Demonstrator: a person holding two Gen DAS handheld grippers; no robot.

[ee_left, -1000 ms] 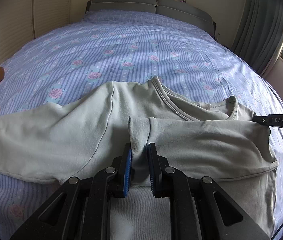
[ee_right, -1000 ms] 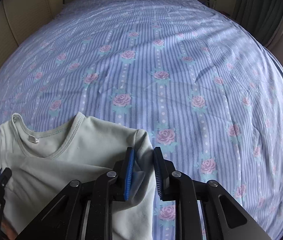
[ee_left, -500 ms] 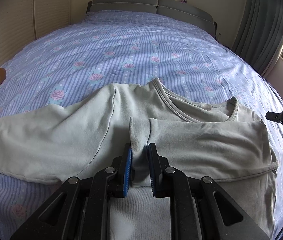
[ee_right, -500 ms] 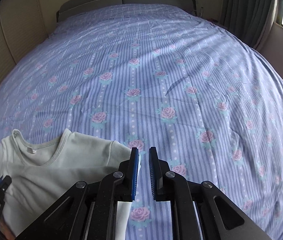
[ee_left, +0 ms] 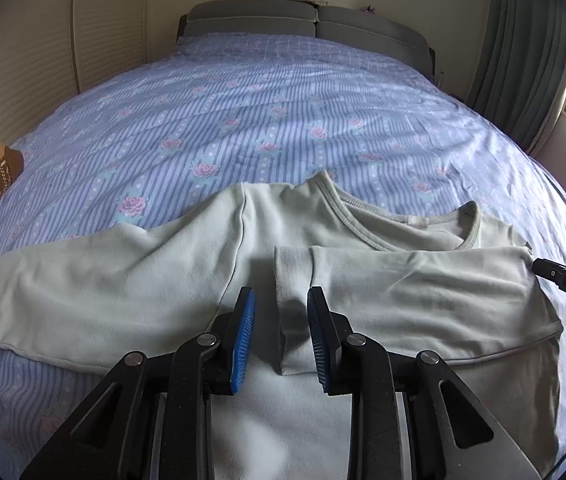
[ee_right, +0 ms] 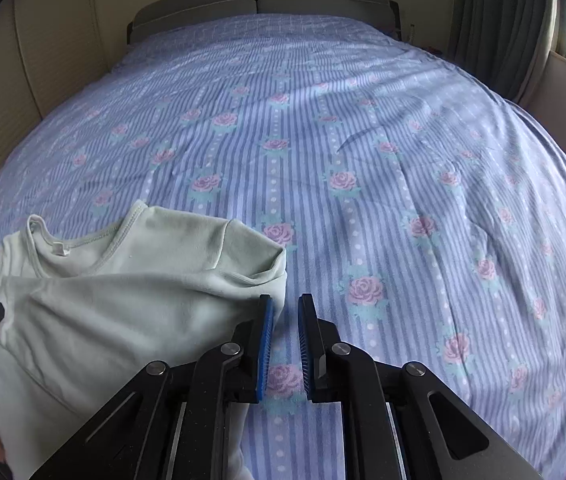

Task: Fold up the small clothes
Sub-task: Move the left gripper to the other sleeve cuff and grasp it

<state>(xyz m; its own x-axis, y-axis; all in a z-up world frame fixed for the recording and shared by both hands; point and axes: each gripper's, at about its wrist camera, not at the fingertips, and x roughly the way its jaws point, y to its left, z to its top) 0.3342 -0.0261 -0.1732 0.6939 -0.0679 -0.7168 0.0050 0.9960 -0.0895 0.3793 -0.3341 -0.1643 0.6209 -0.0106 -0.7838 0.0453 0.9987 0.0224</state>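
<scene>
Above folded sleeve cuff (ee_left: 291, 280), left claw (ee_left: 281, 312) tilted down, jaws opening.

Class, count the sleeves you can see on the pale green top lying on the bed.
2. One sleeve stretches flat out to the left of the pale green top. The other sleeve is folded across the chest, its cuff between the left gripper's opening jaws.
</scene>
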